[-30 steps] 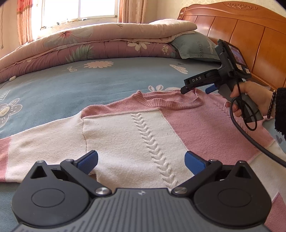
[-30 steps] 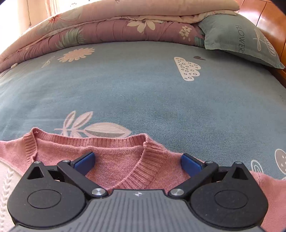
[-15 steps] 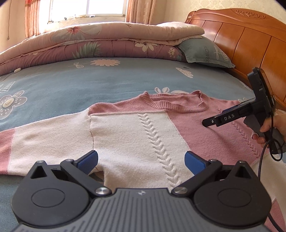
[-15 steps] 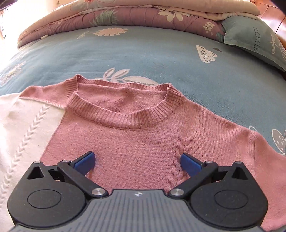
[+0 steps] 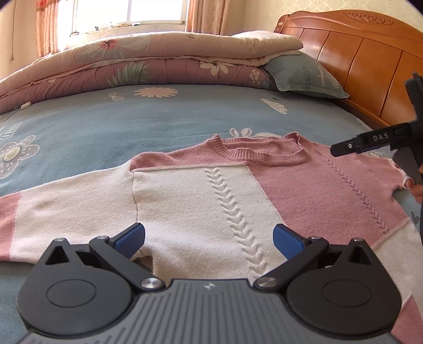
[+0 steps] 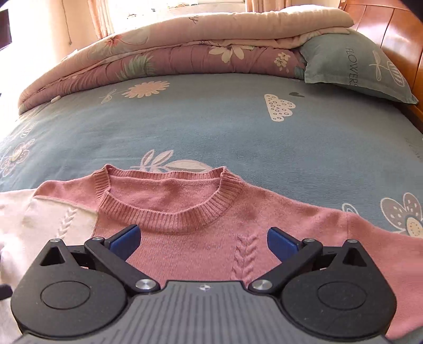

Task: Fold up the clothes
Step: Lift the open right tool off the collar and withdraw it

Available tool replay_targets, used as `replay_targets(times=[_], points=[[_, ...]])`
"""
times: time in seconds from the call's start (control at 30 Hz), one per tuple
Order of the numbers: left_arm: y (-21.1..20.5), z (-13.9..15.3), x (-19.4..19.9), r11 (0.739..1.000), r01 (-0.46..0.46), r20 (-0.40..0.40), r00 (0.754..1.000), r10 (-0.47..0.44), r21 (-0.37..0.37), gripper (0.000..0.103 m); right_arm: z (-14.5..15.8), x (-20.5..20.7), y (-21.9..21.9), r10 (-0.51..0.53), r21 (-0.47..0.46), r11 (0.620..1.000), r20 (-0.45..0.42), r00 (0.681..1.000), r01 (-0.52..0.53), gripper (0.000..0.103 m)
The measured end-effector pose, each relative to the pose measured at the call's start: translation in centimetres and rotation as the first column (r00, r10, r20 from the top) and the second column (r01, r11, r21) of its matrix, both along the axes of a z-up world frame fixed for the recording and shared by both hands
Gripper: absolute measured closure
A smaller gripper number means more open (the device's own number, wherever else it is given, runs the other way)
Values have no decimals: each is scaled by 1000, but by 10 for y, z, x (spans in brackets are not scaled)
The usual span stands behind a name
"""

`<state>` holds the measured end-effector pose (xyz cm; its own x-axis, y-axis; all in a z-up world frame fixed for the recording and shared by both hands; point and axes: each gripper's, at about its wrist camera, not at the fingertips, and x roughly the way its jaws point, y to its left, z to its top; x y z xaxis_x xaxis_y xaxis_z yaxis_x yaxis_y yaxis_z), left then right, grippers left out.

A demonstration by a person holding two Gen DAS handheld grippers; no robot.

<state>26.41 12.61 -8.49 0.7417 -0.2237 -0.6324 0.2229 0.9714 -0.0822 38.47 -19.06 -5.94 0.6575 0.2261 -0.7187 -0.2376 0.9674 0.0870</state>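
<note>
Jaws of both grippers stand wide apart, nothing between them. Left gripper [image 5: 208,236] hovers over the cream lower front of the sweater; right gripper [image 6: 202,238] hovers over the pink chest, just below the collar.

Bed [image 5: 132,119]: blue-grey sheet printed with flowers, leaves and a dotted cloud. It fills most of both views.

Headboard [image 5: 357,58]: orange-brown wood in panels, at the right end of the bed.

Quilt [image 5: 148,60]: folded, pink and beige with a floral print, lying along the far side of the bed under the window [image 5: 132,12].

Sweater [image 5: 211,201]: laid flat, front up, on the near part of the sheet, collar toward the quilt. Pink across the shoulders and 1 side of the chest, cream on the other side. 1 sleeve runs out to the left edge of the left wrist view, cream with a pink end. 2 braided cable lines run down the front, 1 on cream, 1 on pink.

Pillow [image 6: 357,63]: grey-green, printed lettering, propped by the headboard, touching the quilt's end.

Right gripper seen from the left wrist view [image 5: 341,149]: black, side marked "DAS", tip above the pink shoulder. A hand [image 5: 415,185] holds its grip at the frame's right edge, fingertips touching the sweater's edge.

Collar [image 6: 169,209]: ribbed pink, round, lying open and flat.
</note>
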Motion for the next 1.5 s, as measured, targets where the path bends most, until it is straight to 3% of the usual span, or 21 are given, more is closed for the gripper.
replay_targets(times=[0.1,0.3,0.4,0.53,0.7,0.83,0.93,1.17,1.5], points=[[-5,1,-3,1000,13,9,1000,-13,5,0,0,-47,-19,48,2,999,-25,999,-48,0],[-16,-1,-10,999,43,6,999,-43,26,1,-41,-114,-50,0,44,999,-96,995,4,0],[-19,-1,-12,998,56,7,998,-56,31,1,-54,-152,-57,-32,28,999,-41,999,33,0],[-23,-2,-14,997,69,6,998,-70,37,1,-50,-188,-55,-46,-4,999,-30,999,46,0],[-24,0,-18,997,76,12,997,-77,32,1,-48,-205,-37,-30,34,999,-25,999,31,0],[-27,0,-23,996,86,18,996,-86,40,1,-65,-213,-14,-36,-65,997,-25,999,34,0],[-29,-2,-28,994,99,12,995,-100,51,1,-66,-212,-15,-93,-38,995,-23,995,92,0],[-25,2,-42,992,112,32,993,-114,66,1,-64,-214,-7,-154,-81,985,-45,987,150,0],[-15,-1,-54,990,108,32,993,-112,96,1,-61,-247,-6,-217,-83,974,-50,975,213,0]])
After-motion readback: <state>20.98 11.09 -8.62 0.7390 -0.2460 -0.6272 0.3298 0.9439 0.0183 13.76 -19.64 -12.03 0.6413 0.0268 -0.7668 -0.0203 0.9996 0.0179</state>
